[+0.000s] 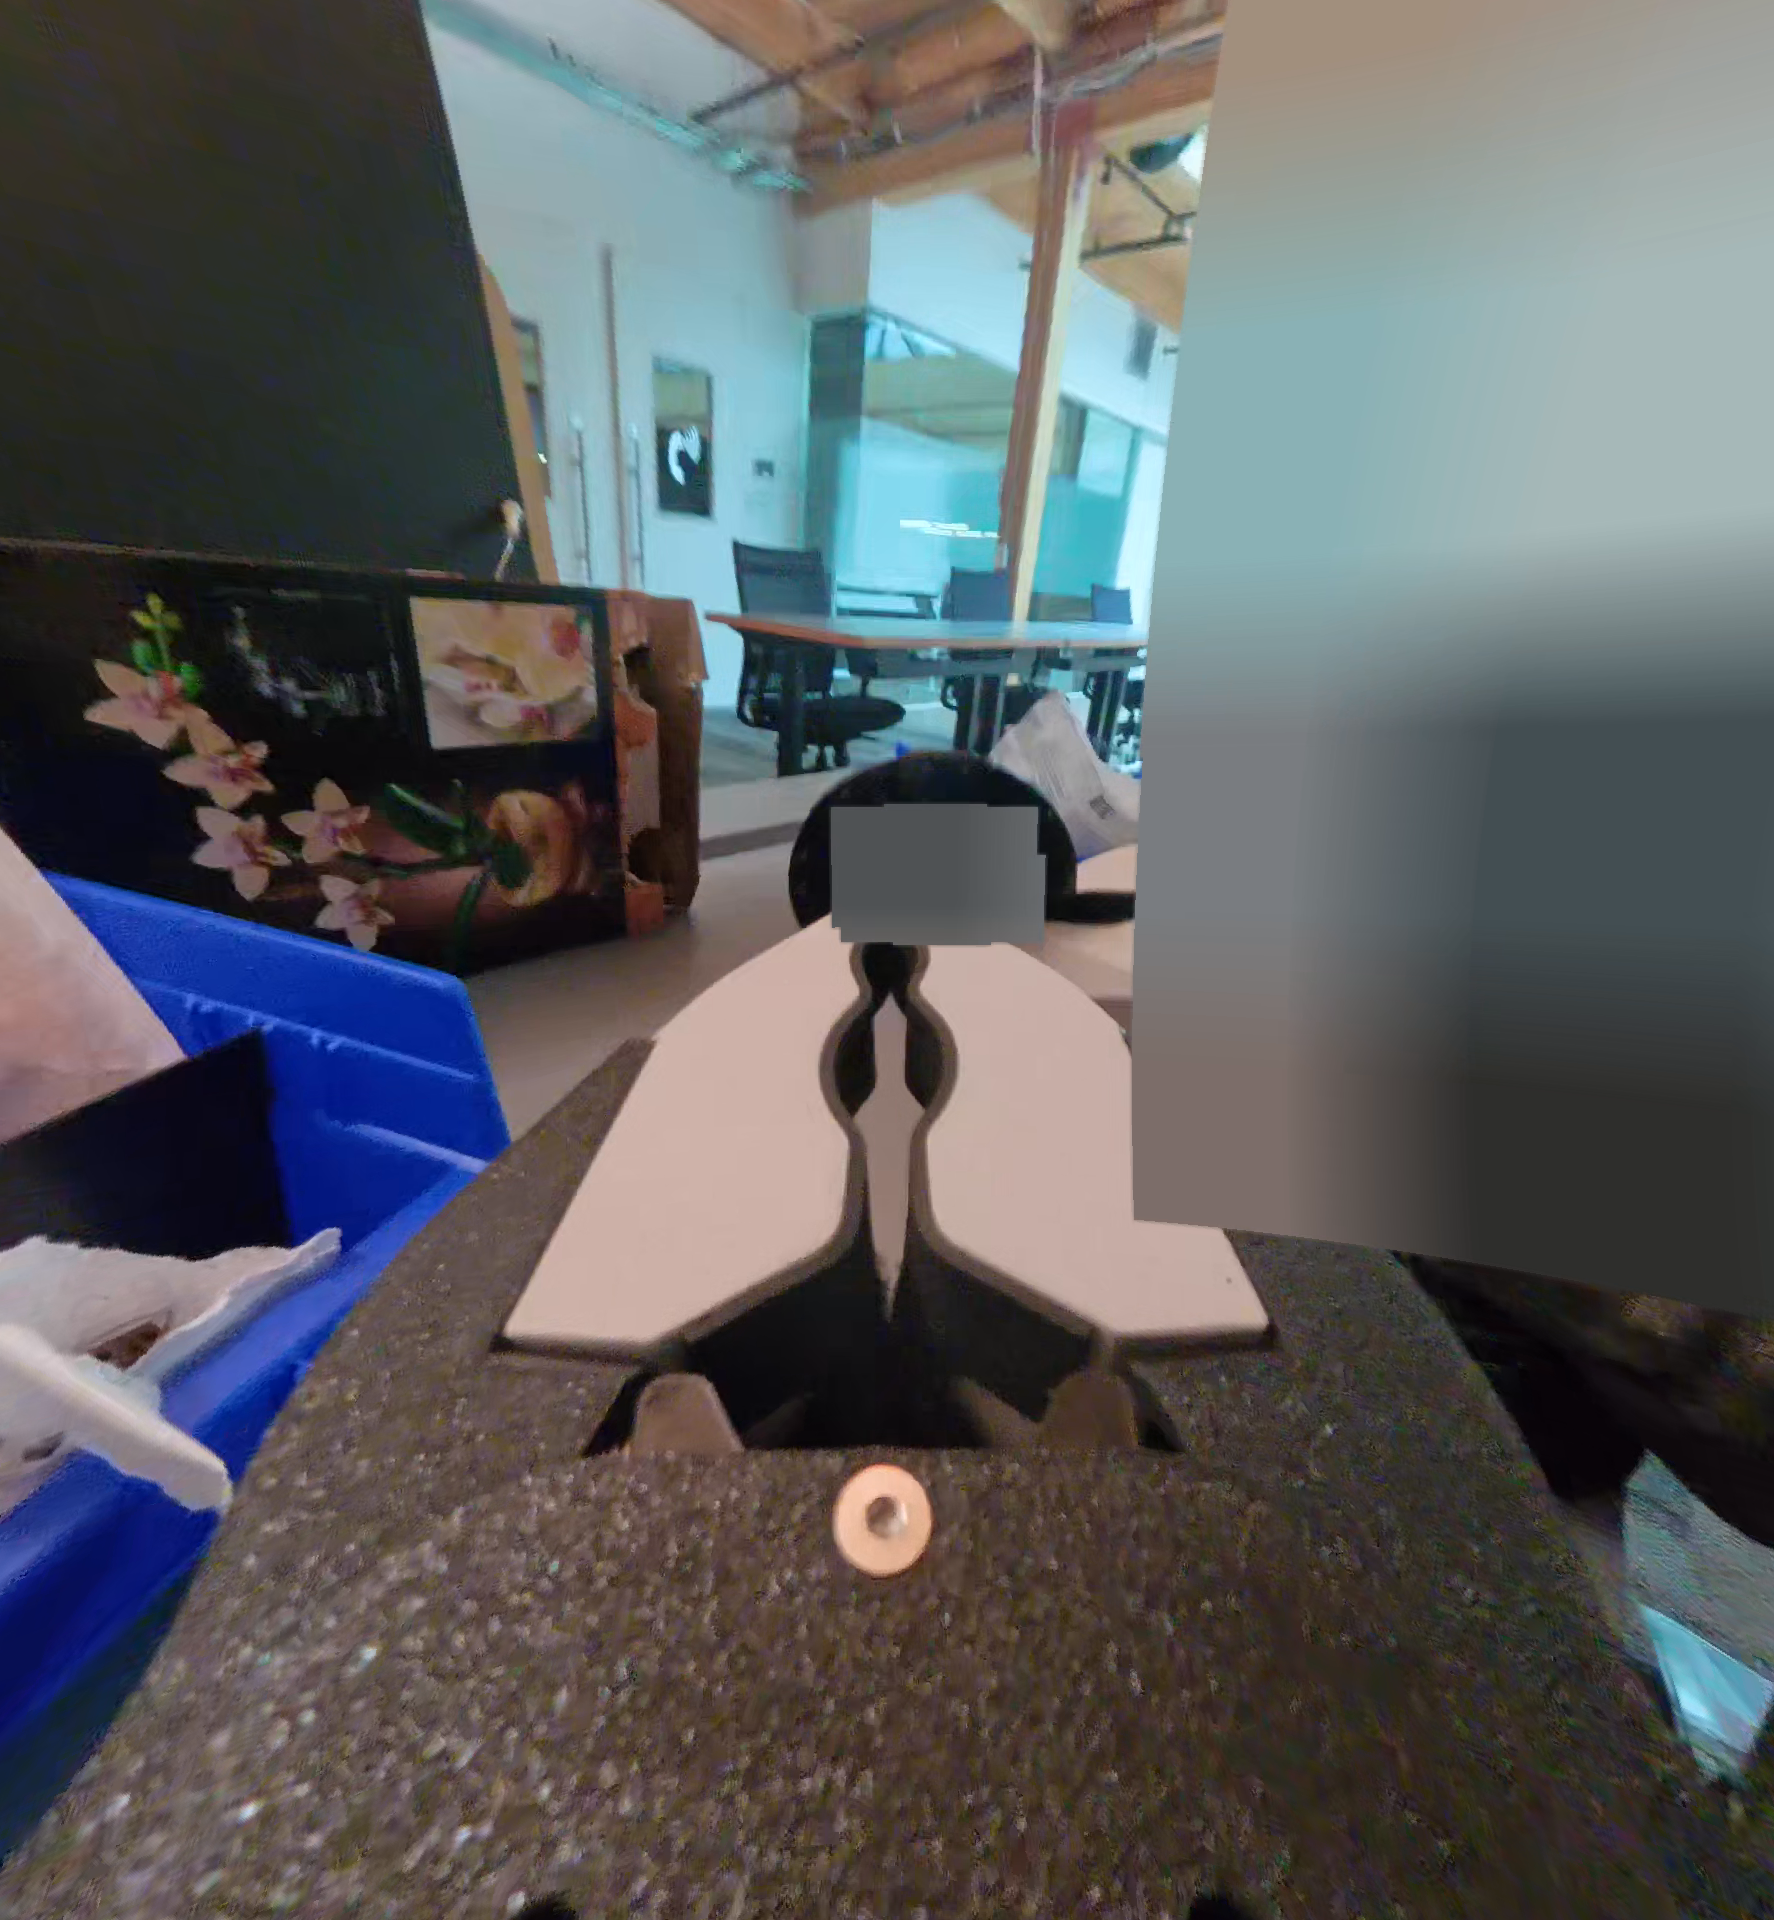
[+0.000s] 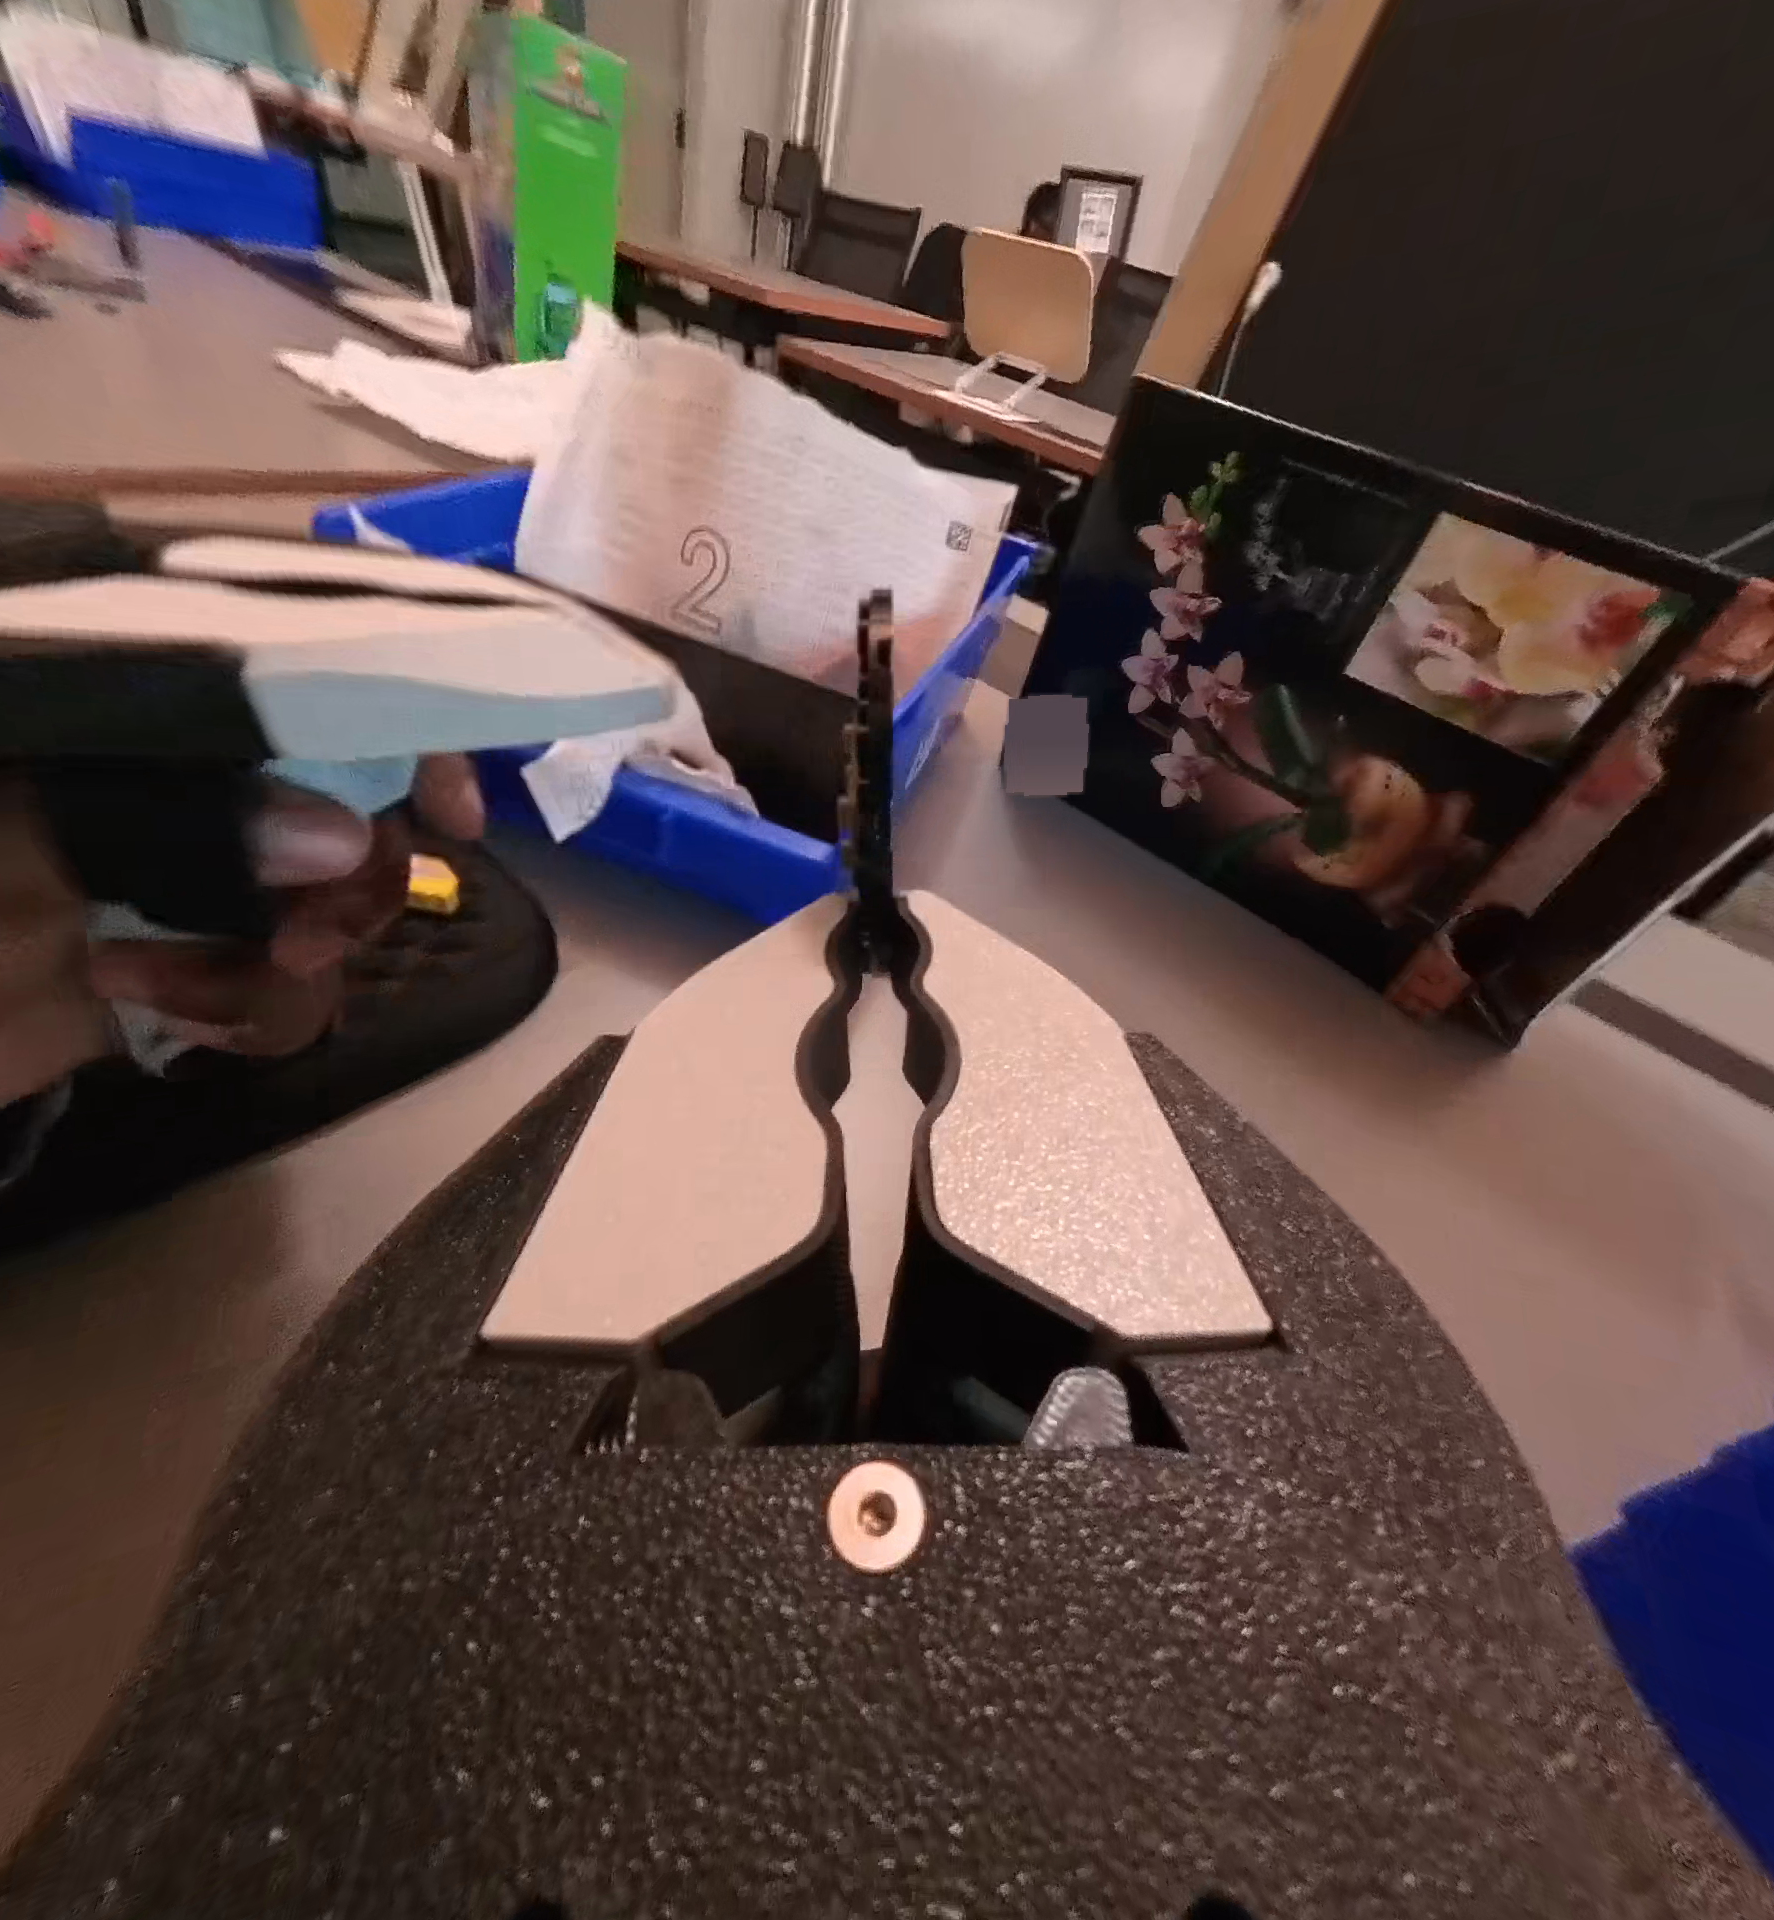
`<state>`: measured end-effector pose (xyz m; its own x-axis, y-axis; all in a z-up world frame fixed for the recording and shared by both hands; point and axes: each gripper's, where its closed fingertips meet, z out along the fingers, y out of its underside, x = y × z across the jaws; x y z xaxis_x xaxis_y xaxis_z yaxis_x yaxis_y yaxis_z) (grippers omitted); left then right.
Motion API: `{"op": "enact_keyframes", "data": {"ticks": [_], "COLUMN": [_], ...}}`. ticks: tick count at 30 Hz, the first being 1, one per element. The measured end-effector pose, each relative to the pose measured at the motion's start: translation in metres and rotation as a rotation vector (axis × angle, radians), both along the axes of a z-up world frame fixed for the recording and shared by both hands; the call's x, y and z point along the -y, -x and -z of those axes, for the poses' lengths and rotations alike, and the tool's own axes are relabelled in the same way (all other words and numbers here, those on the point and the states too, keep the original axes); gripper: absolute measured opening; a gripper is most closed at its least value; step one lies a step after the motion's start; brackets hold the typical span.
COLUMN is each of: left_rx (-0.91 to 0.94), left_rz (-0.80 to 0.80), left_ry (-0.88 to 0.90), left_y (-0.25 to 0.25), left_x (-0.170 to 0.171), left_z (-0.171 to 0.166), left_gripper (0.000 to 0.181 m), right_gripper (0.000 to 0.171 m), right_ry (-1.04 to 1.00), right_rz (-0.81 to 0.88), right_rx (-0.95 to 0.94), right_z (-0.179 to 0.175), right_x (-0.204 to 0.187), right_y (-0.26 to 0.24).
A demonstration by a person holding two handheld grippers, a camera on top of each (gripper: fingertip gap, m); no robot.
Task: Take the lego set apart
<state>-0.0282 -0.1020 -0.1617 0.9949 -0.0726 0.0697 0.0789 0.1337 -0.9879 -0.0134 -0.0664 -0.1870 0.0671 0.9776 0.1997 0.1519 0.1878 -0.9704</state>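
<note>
You had a piece already free of the set: your right gripper (image 2: 875,940) was pinched shut on a thin black lego piece (image 2: 870,748), which stood upright from the fingertips at the centre of the right wrist view. It looked flat and slender, with a notched or studded edge, so I judge it easy to twist out of a loose hold.

Your left gripper (image 1: 888,977) had its fingers nearly together at the tips. A round black piece (image 1: 924,790) sat right at those tips in the middle of the left wrist view, partly hidden by a blurred patch, so I cannot tell whether it was clamped or merely behind them.

The rest of the set seemed to be the dark round base (image 2: 426,997) on the table (image 2: 1174,1091) at the left of the right wrist view, with a small yellow brick (image 2: 433,888) on it.

The next move, as I read it, called for dropping the black piece somewhere safe, perhaps the blue bin (image 2: 758,831) just beyond, which held a white paper bag (image 2: 758,499). The flower-printed box (image 2: 1382,727) stood at the right.
</note>
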Motion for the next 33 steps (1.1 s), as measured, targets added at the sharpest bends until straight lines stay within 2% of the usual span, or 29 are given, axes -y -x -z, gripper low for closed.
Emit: {"op": "enact_keyframes", "data": {"ticks": [3,4,5,7,8,10,12,14,16,18,20,21,22,23,25,27,30,32,33], "left_rx": [-0.098,-0.115,-0.151,-0.204,-0.176,0.036,0.287,0.428,0.479,0.453,0.422,0.413,0.392,0.352,0.27,0.213,0.189,0.196,0.191], "left_rz": [-0.031,-0.053,-0.07,-0.076,-0.021,0.152,0.323,0.388,0.397,0.397,0.377,0.361,0.329,0.288,0.21,0.16,0.123,0.106,0.102], "left_ry": [0.094,0.09,0.073,0.036,0.032,0.015,0.013,-0.007,-0.068,-0.096,-0.096,-0.098,-0.104,-0.103,-0.076,-0.024,0.024,0.053,0.065], "left_y": [-0.003,0.001,0.005,0.012,0.009,-0.001,-0.01,-0.01,-0.007,-0.009,-0.009,-0.009,-0.006,-0.002,0.005,0.008,0.006,0.005,0.004], "left_x": [-0.005,-0.005,-0.004,0.001,0.003,0.005,0.006,0.004,0.006,0.009,0.01,0.011,0.012,0.013,0.014,0.013,0.01,0.009,0.008], "left_z": [0.014,0.015,0.012,0.006,0.004,0.0,-0.003,-0.006,-0.011,-0.014,-0.014,-0.014,-0.014,-0.013,-0.009,-0.002,0.006,0.011,0.014], "left_gripper": [0.0,0.0,0.013,0.023,0.025,0.028,0.03,0.04,0.024,0.006,0.005,0.004,0.003,0.003,0.004,0.004,0.004,0.004,0.004], "right_gripper": [0.004,0.004,0.004,0.005,0.004,0.004,0.004,0.004,0.004,0.004,0.005,0.007,0.018,0.033,0.044,0.041,0.029,0.019,0.015], "right_ry": [0.2,0.348,0.521,0.867,1.014,1.203,1.244,1.25,1.281,1.299,1.304,1.272,1.203,1.105,0.845,0.55,0.096,-0.097,-0.13], "right_rz": [-0.105,-0.183,-0.262,-0.438,-0.507,-0.611,-0.649,-0.688,-0.733,-0.747,-0.757,-0.744,-0.708,-0.646,-0.482,-0.354,-0.255,-0.185,-0.182], "right_rx": [-0.072,-0.08,-0.103,-0.13,-0.159,-0.18,-0.164,-0.157,-0.164,-0.164,-0.146,-0.128,-0.099,-0.068,-0.058,-0.078,-0.08,-0.081,-0.068], "right_z": [-0.009,-0.009,-0.011,-0.014,-0.017,-0.021,-0.02,-0.022,-0.027,-0.026,-0.024,-0.021,-0.016,-0.009,-0.002,-0.009,-0.021,-0.023,-0.02], "right_x": [0.004,0.01,0.014,0.019,0.018,0.02,0.028,0.038,0.044,0.045,0.047,0.046,0.044,0.04,0.023,0.012,0.023,0.026,0.029], "right_y": [-0.002,-0.001,0.0,-0.003,-0.005,-0.008,-0.006,-0.004,-0.003,-0.001,0.0,0.001,0.004,0.006,0.007,0.005,0.004,0.007,0.009]}}
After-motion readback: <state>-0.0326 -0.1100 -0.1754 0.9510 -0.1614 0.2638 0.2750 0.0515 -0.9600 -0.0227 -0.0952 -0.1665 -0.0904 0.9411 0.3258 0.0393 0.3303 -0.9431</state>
